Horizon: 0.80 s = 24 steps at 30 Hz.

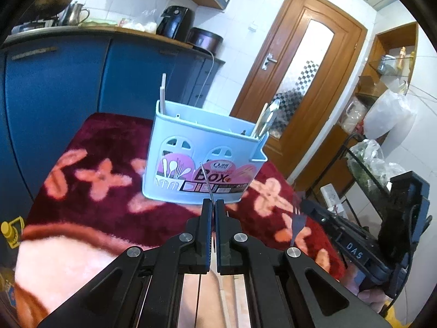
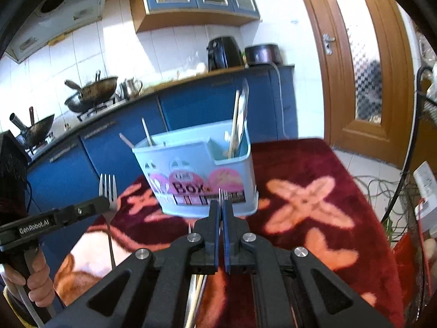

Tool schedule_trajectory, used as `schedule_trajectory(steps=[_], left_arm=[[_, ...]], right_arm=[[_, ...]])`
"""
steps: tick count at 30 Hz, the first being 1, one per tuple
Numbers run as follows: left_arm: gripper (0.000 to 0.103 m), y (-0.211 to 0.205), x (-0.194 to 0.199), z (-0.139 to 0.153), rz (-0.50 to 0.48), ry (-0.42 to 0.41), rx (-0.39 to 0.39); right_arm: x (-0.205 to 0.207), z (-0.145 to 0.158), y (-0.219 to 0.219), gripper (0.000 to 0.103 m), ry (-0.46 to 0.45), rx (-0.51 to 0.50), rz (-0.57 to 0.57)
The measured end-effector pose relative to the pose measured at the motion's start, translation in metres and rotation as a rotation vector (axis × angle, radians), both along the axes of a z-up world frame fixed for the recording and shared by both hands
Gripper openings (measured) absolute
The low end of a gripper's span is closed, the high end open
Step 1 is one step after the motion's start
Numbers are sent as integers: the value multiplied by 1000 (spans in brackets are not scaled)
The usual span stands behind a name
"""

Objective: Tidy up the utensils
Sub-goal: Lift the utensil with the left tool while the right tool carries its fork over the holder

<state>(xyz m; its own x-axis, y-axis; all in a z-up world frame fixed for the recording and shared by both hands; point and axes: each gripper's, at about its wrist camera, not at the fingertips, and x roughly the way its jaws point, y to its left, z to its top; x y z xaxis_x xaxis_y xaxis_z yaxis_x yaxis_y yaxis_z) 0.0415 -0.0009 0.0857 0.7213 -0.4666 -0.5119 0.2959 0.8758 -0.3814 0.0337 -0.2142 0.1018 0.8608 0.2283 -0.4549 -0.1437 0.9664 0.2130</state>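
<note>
A fork (image 2: 108, 191) is clamped in the left tool (image 1: 213, 202), another fork (image 1: 296, 222) in the right tool (image 2: 221, 203), near the utensil box (image 1: 202, 158).

Both grippers are held up in front of the light blue utensil box (image 1: 203, 158), angled a bit downward at it. The left gripper (image 1: 213, 205) is clamped shut on a fork (image 2: 108, 191), tines pointing up. The right gripper (image 2: 220, 206) is pinched closed on a second fork (image 1: 296, 218) too. A hand (image 2: 32, 281) is seen wrapped around the left handle.
</note>
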Motion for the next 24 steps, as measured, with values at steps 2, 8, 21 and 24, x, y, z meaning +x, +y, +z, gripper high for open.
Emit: schedule_trajectory(steps=[2,8,21,24], left_arm=[[1,1,-3,5,1,-12,-2],[1,1,-10,18,5,-51,-4],[1,-5,-1,50,7,-137,15],[1,-7,4,57,12,-152,23]], right_arm=[[-4,6,-1,4,-26,-3,-13],[-13,22,0,4,-88,-16,-36],[-5,54,2,4,-146,-51,-53],[1,59,1,4,-148,-43,-52]])
